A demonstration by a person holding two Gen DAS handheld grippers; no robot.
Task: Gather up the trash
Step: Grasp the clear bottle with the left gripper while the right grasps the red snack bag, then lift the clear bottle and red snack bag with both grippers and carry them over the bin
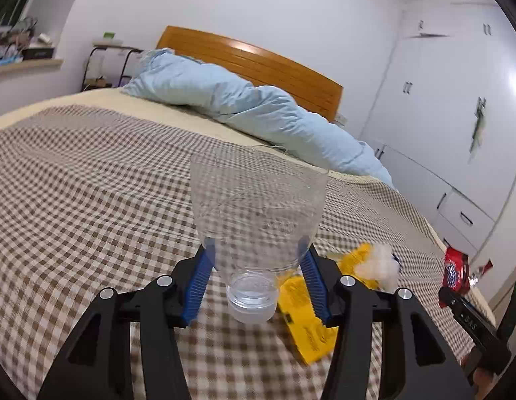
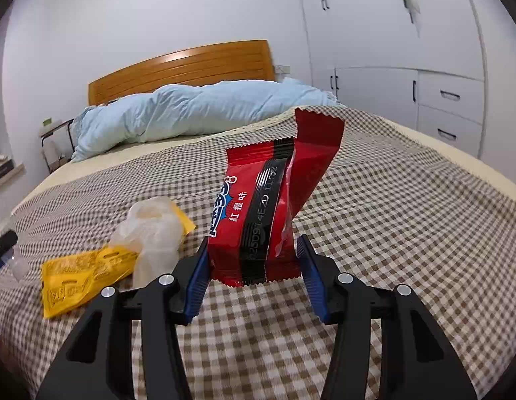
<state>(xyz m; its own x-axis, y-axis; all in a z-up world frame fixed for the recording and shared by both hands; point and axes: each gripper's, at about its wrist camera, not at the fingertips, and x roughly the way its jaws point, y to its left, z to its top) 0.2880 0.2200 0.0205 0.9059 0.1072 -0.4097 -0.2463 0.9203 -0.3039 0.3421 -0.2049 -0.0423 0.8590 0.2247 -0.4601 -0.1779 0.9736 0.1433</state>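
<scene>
My left gripper is shut on a cut-off top half of a clear plastic bottle, its white cap pointing back at the camera and its open end facing the headboard. It hangs above the checked bedspread. My right gripper is shut on a red snack wrapper held upright over the bed. That wrapper and the right gripper's black body show at the far right in the left wrist view. A yellow packet and a crumpled clear plastic wad lie on the bedspread.
A rolled light-blue duvet lies across the head of the bed before a wooden headboard. White wardrobes with drawers stand along one side. A black-framed side table and a cluttered shelf are on the other.
</scene>
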